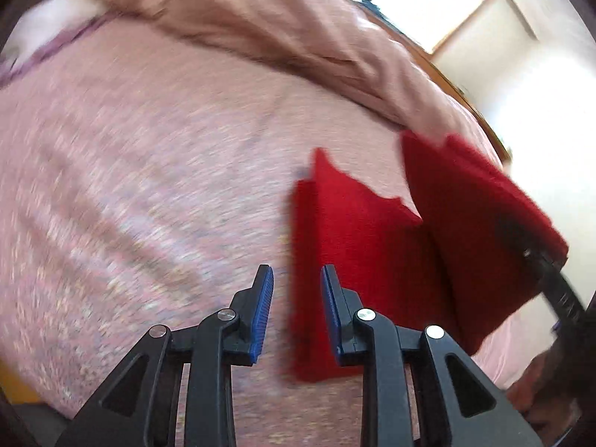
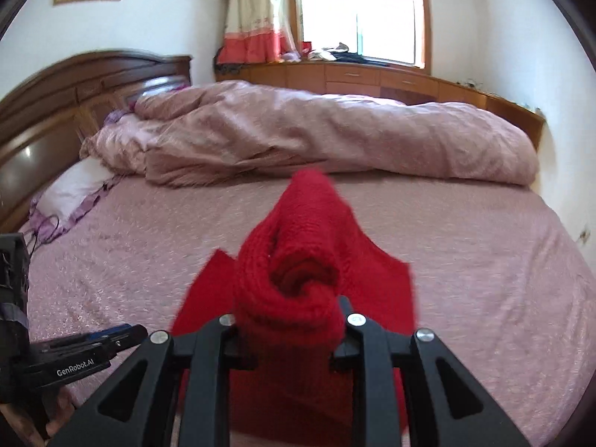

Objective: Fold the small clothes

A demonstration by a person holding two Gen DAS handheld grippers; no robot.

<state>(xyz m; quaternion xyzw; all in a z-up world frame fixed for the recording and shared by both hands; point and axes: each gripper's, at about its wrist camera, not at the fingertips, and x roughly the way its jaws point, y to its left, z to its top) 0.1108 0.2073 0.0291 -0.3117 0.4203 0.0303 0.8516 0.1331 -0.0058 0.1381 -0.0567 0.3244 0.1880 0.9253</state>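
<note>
One red garment (image 2: 298, 260), one quilt (image 2: 335, 138), one pillow (image 2: 74, 190), two hand-held grippers (image 1: 297, 298) (image 2: 290, 329)

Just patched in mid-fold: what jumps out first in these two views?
The red knit garment stands out most: it is bunched between the fingers of the right gripper, lifted over the pink bedsheet. From the left wrist view the same cloth hangs in red folds at right, while the left gripper sits open beside its edge, holding nothing. Behind, a rumpled pink quilt lies across the far side of the bed.

Pink-sheeted bed (image 2: 465, 260); dark wooden headboard (image 2: 74, 85); bright window (image 2: 357, 11); white walls (image 2: 156, 26).
</note>
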